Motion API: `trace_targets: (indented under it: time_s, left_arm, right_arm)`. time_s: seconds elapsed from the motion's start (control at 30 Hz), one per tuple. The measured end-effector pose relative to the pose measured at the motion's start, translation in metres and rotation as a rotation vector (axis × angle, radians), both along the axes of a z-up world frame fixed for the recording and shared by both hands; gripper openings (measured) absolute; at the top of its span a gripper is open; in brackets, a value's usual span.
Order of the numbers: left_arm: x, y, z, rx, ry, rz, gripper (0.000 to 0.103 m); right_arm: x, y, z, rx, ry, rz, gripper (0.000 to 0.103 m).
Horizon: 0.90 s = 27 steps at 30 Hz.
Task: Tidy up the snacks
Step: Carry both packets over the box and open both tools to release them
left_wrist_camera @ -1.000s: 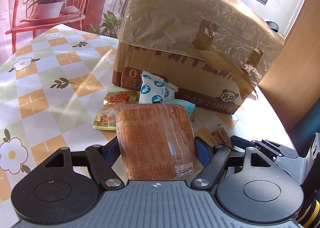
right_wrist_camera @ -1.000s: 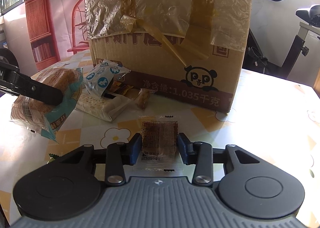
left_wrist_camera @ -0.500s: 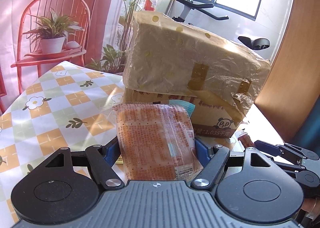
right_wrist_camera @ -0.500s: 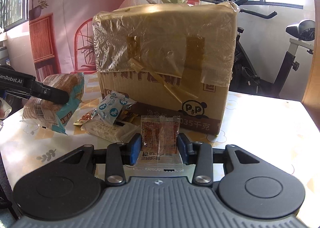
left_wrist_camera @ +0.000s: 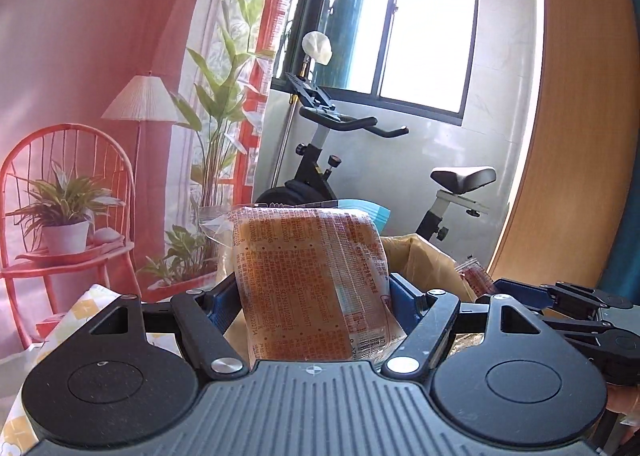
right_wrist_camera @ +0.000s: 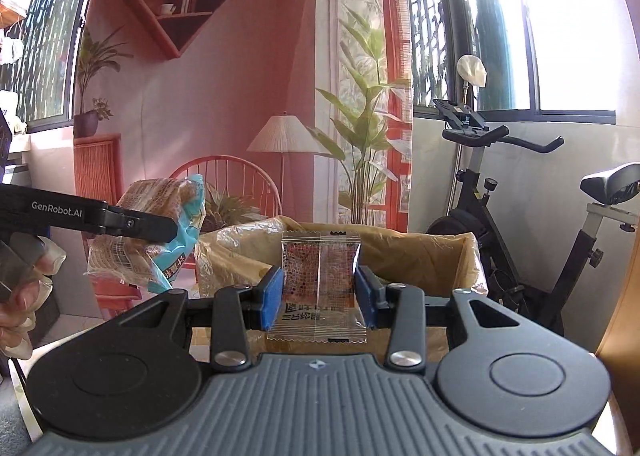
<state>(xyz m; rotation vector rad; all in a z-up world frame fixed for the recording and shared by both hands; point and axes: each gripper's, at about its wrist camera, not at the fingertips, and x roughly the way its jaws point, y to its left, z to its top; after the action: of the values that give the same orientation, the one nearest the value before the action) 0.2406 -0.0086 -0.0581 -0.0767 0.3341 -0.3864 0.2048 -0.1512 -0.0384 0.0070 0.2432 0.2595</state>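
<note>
My left gripper is shut on a big wrapped bread loaf, orange-brown with a blue end. The right wrist view shows the same loaf held high at the left under the left gripper's black finger. A small clear snack packet with a brown biscuit inside is clamped upright by my right gripper. Both are raised level with the open top of the cardboard box, which is lined with wrinkled plastic. The right gripper's packet also peeks in at the right of the left wrist view, above the box rim.
An exercise bike stands behind the box by the window. A wooden panel rises on the right. A corner of the flowered tablecloth shows at the lower left. A person's fingers hold the left gripper's handle.
Both grippers rose with their snacks from table height to the box's top. The table and the loose snacks by the box dropped out of view; the box's open mouth came into sight.
</note>
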Motion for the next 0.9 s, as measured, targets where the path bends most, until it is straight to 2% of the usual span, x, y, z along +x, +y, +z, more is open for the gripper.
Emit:
trace_targets:
  time_s: [0.17, 0.27, 0.4, 0.5, 0.6, 0.77, 0.9]
  left_arm:
    - [0.052, -0.032, 0.013, 0.091, 0.012, -0.030, 0.078]
    - [0.086, -0.050, 0.013, 0.124, 0.048, -0.048, 0.078]
    - [0.115, -0.061, 0.007, 0.070, 0.106, -0.095, 0.078]
    - [0.129, -0.079, -0.001, 0.079, 0.126, -0.118, 0.078]
    - [0.144, -0.092, -0.007, 0.062, 0.176, -0.164, 0.078]
    - [0.139, -0.094, -0.011, 0.074, 0.154, -0.173, 0.078]
    - [0.121, -0.081, -0.007, 0.101, 0.121, -0.157, 0.078]
  right_arm:
    - [0.045, -0.015, 0.011, -0.016, 0.050, -0.059, 0.042]
    - [0.072, -0.024, 0.008, 0.015, 0.104, -0.108, 0.042]
    - [0.092, -0.032, -0.002, 0.021, 0.154, -0.146, 0.042]
    - [0.097, -0.038, -0.009, 0.044, 0.170, -0.178, 0.042]
    - [0.100, -0.040, -0.015, 0.040, 0.187, -0.208, 0.048]
    - [0.091, -0.039, -0.013, 0.044, 0.187, -0.197, 0.057]
    - [0.075, -0.039, -0.006, 0.083, 0.177, -0.190, 0.057]
